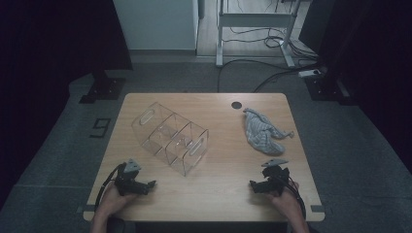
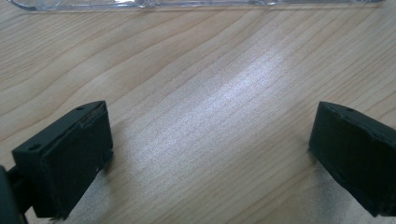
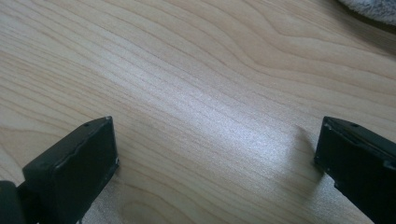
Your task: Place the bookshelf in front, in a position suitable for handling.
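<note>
Black blocky fingers [image 2: 70, 163] of both grippers apart, empty — clear ribbed organizer [image 1: 170, 138], crumpled grey cloth [image 1: 262, 131] on pale woodgrain

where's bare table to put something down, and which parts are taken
Free: the front strip of the table between the left gripper and right gripper, and the middle lane between the clear organizer and the grey cloth. Crowded: centre-left holds the organizer, the right rear the cloth.

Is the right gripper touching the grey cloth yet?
Apart. In the high view, bare table lies between the right gripper and the grey cloth; the jaws stand open around nothing.
</note>
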`<control>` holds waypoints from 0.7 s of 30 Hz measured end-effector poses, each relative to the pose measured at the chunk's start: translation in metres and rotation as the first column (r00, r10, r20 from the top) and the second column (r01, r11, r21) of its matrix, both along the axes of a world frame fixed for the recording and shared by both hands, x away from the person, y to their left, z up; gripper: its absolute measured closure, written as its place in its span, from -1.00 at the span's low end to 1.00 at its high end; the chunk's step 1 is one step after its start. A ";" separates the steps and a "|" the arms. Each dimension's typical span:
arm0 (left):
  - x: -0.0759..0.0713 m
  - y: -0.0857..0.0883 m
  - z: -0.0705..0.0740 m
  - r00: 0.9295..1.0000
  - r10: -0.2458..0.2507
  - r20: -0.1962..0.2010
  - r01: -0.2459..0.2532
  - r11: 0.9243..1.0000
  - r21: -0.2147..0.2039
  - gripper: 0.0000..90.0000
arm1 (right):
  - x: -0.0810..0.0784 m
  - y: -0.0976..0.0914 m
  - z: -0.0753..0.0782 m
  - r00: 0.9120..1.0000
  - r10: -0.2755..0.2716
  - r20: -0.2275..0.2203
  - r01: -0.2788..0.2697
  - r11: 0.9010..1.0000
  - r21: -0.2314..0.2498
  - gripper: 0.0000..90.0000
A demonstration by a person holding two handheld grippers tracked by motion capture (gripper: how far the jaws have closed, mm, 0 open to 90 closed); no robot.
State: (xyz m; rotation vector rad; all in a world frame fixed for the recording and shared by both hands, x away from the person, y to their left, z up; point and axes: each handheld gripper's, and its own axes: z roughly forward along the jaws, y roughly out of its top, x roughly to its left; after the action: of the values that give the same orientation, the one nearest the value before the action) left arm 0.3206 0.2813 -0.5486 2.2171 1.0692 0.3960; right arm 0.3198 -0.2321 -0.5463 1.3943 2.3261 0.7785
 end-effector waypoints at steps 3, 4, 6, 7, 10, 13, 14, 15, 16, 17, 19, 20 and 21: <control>0.001 0.001 0.000 1.000 -0.006 0.000 0.006 1.000 0.001 -1.00 | 0.000 0.000 0.000 1.000 0.002 0.001 -0.002 1.000 0.001 -1.00; 0.002 0.001 0.000 1.000 -0.008 0.001 0.008 1.000 -0.001 -1.00 | 0.000 0.000 0.000 1.000 0.002 0.001 -0.002 1.000 0.001 -1.00; 0.002 0.001 0.000 1.000 -0.011 0.000 0.011 1.000 -0.001 -1.00 | 0.000 0.000 0.000 1.000 0.002 0.000 -0.002 1.000 0.000 -1.00; 0.003 0.002 0.000 1.000 -0.016 0.000 0.016 1.000 -0.001 -1.00 | 0.000 0.000 0.000 1.000 0.002 -0.001 -0.002 1.000 -0.001 -1.00; 0.003 0.002 0.000 1.000 -0.020 0.000 0.020 1.000 -0.002 -1.00 | 0.000 0.000 0.000 1.000 0.001 -0.003 -0.001 1.000 -0.001 -1.00; 0.003 0.002 0.000 1.000 -0.024 0.000 0.024 1.000 -0.004 -1.00 | 0.000 0.001 0.001 1.000 0.007 -0.007 -0.007 1.000 -0.005 -1.00; 0.003 0.003 0.000 1.000 -0.027 -0.001 0.027 1.000 -0.009 -1.00 | 0.000 0.000 0.001 1.000 0.016 -0.015 -0.016 1.000 -0.010 -1.00; 0.003 0.003 0.000 1.000 -0.027 -0.001 0.027 1.000 -0.009 -1.00 | 0.000 0.000 0.001 1.000 0.016 -0.015 -0.016 1.000 -0.010 -1.00; 0.004 0.004 0.000 1.000 -0.028 -0.004 0.027 0.999 -0.016 -1.00 | 0.001 0.000 0.001 1.000 0.017 -0.017 -0.017 1.000 -0.011 -1.00; 0.004 0.004 0.000 1.000 -0.028 -0.005 0.028 0.999 -0.020 -1.00 | 0.001 0.001 0.002 0.999 0.019 -0.027 -0.020 1.000 -0.016 -1.00; 0.005 0.005 0.000 1.000 -0.026 -0.007 0.025 0.999 -0.028 -1.00 | 0.001 0.001 0.002 0.999 0.027 -0.033 -0.028 0.999 -0.018 -1.00; 0.005 0.004 0.000 1.000 -0.025 -0.006 0.025 0.999 -0.022 -1.00 | 0.002 0.001 0.003 0.998 0.039 -0.043 -0.040 0.999 -0.024 -1.00; 0.005 0.004 0.000 1.000 -0.025 -0.003 0.025 1.000 -0.014 -1.00 | 0.002 0.002 0.003 0.998 0.044 -0.047 -0.046 0.999 -0.029 -1.00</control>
State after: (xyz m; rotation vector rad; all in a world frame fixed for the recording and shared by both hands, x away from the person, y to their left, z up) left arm 0.3253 0.2850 -0.5484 2.2172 1.0416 0.3727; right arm 0.3219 -0.2303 -0.5429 1.3652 2.4019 0.7281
